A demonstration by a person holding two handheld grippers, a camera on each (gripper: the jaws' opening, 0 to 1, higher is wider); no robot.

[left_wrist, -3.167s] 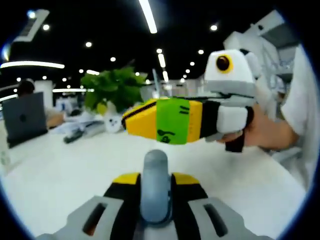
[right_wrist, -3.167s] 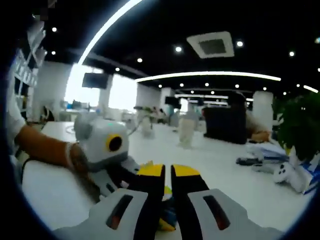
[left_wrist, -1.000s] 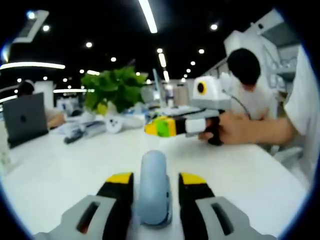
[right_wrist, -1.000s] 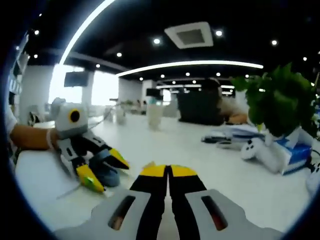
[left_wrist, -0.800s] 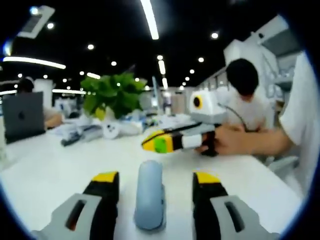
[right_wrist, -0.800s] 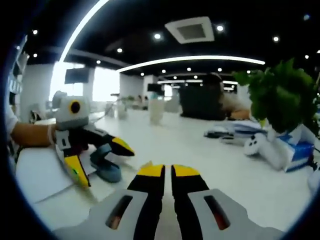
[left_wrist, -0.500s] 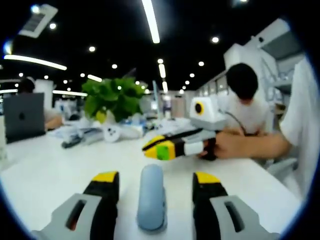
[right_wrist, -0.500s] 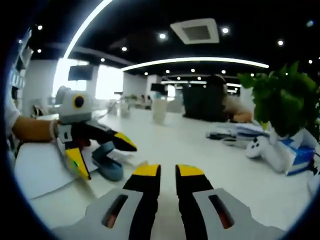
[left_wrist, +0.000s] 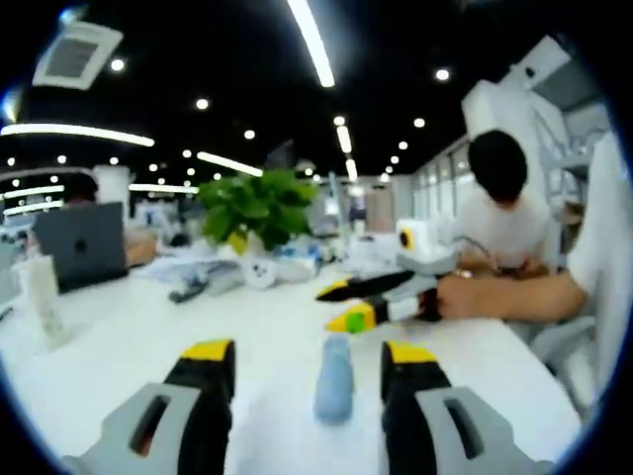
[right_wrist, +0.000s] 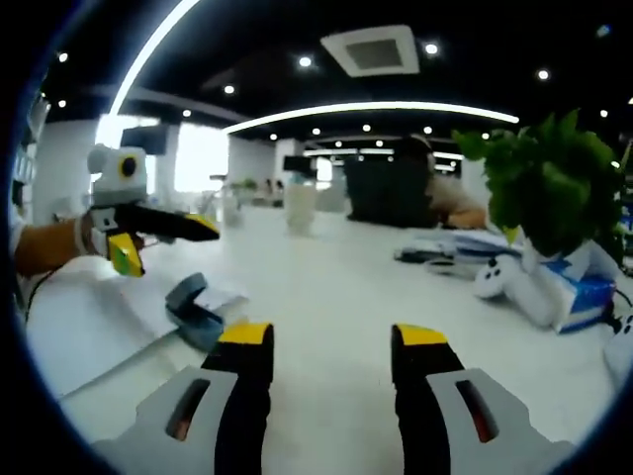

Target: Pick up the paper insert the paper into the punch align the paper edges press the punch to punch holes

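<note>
The blue-grey punch [left_wrist: 334, 376] stands on the white table ahead of my left gripper [left_wrist: 309, 352], whose jaws are wide open and apart from it. In the right gripper view the punch [right_wrist: 193, 312] has a white sheet of paper [right_wrist: 89, 332] lying in its slot and spreading left over the table. My right gripper [right_wrist: 331, 336] is open and holds nothing, to the right of the punch. The left gripper [right_wrist: 148, 237] hovers open above the paper, held by a hand. The right gripper [left_wrist: 358, 303] also shows beyond the punch, open.
A potted plant [left_wrist: 262, 203], a white controller [right_wrist: 495, 277] and a blue box [right_wrist: 584, 287] sit at the table's far side. A laptop [left_wrist: 79, 242] and a small bottle [left_wrist: 40, 297] stand at the left. A person [left_wrist: 499, 203] sits behind.
My left jaws spread away from the punch and drew back from it. My right jaws went from shut to wide open. The punch and paper stayed on the table.
</note>
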